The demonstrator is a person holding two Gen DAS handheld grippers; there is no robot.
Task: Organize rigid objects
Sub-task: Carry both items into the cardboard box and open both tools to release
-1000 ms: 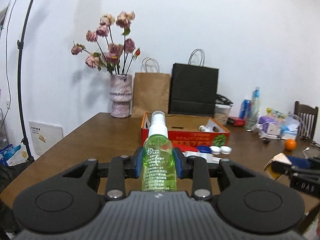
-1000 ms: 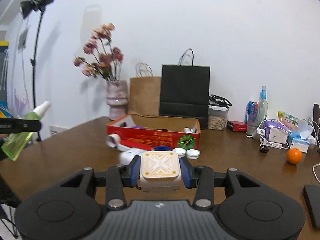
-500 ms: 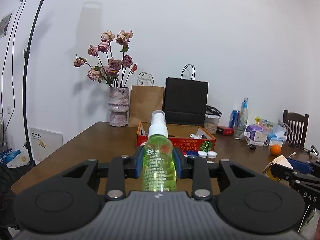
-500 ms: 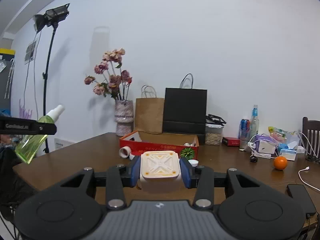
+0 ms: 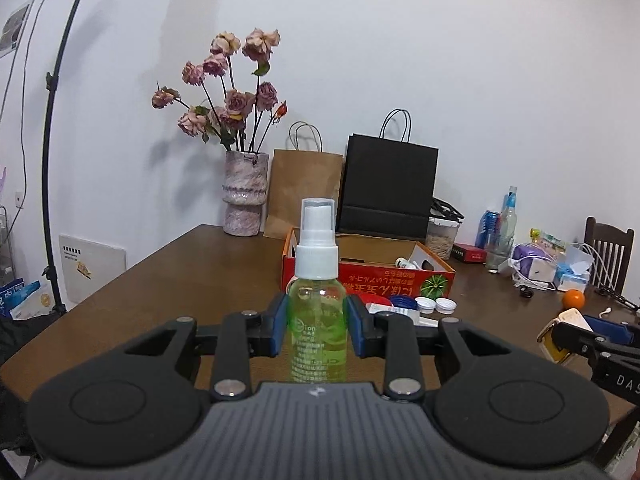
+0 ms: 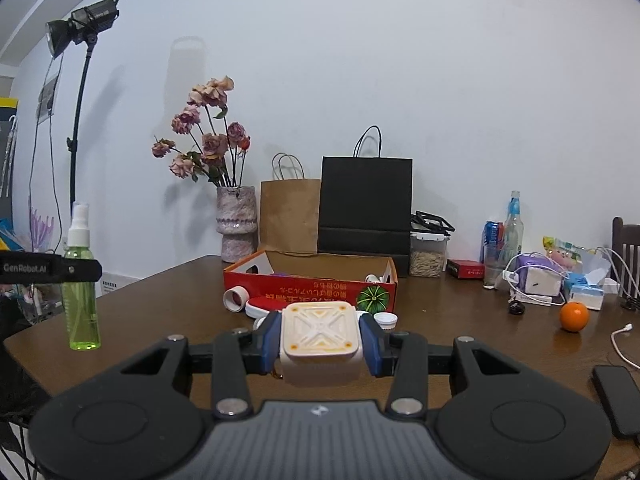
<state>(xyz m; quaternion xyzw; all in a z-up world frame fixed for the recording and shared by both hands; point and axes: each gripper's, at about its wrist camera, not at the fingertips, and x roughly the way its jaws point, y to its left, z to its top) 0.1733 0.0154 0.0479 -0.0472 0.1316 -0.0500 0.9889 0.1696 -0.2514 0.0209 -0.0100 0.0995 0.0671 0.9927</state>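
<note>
My left gripper (image 5: 318, 330) is shut on a green spray bottle (image 5: 318, 320) with a white pump top, held upright above the near left part of the wooden table. The bottle also shows in the right wrist view (image 6: 82, 300), clamped by the left gripper (image 6: 60, 269). My right gripper (image 6: 320, 340) is shut on a white square box with an orange-lined cross lid (image 6: 320, 330); it shows at the right edge of the left wrist view (image 5: 560, 334). An open red cardboard box (image 6: 312, 290) stands mid-table, with caps and a tube in front of it.
A vase of dried roses (image 5: 245, 196), a brown paper bag (image 5: 306, 196) and a black bag (image 5: 388, 192) stand along the wall. Bottles, cans, cables and an orange (image 6: 574, 317) crowd the table's right side. A dark phone (image 6: 618, 400) lies near right. A light stand (image 6: 76, 128) is left.
Both grippers have pulled back from the red box and risen, each keeping its object. The spray bottle went from tilted to upright in the right wrist view.
</note>
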